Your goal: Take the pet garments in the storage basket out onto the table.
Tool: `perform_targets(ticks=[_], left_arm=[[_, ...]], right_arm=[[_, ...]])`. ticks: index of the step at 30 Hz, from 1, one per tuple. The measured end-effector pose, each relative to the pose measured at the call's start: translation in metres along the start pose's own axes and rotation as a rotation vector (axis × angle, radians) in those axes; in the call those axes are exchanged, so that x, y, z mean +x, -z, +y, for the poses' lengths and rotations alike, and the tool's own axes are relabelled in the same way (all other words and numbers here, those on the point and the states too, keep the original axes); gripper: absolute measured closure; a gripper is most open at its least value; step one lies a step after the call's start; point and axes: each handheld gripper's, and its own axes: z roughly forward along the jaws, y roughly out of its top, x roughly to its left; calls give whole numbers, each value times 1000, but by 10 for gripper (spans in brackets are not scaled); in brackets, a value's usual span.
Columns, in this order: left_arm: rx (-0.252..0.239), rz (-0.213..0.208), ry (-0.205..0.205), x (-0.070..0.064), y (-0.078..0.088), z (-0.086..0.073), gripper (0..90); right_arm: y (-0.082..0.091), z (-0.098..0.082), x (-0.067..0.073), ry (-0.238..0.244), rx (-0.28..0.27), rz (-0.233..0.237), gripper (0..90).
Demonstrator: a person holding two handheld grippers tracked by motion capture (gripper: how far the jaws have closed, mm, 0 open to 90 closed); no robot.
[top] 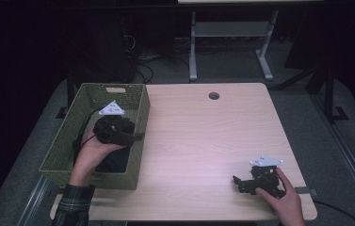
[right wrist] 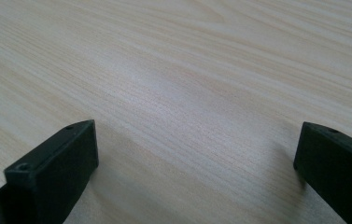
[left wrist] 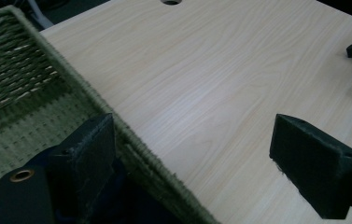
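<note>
Here, left gripper (left wrist: 187,154) spread astride the rim of the rectangular olive-green woven basket (left wrist: 19,88), right gripper (right wrist: 197,168) spread above the pale, fine-grained wooden table (right wrist: 187,70)

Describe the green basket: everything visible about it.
The basket is olive green, woven like wicker, rectangular and open-topped, with a slot handle cut in its far wall. It sits upright at the table's left edge, its left side reaching past that edge. Something dark lies inside on the bottom; what it is cannot be told. The left gripper hangs over its right wall, jaws open, one jaw inside the basket and one over the table. Whether the jaws touch the rim is unclear.
</note>
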Motion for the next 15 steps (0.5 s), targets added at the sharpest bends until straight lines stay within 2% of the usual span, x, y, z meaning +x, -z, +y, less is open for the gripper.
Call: perform_targets(ticks=[10,15], left_arm=[[12,43,28,20,13,-12,142],[32,73,27,31,19,-19,142]], right_arm=[[0,0,0,0,-1,0,0],[0,0,0,2,-1,1,0]])
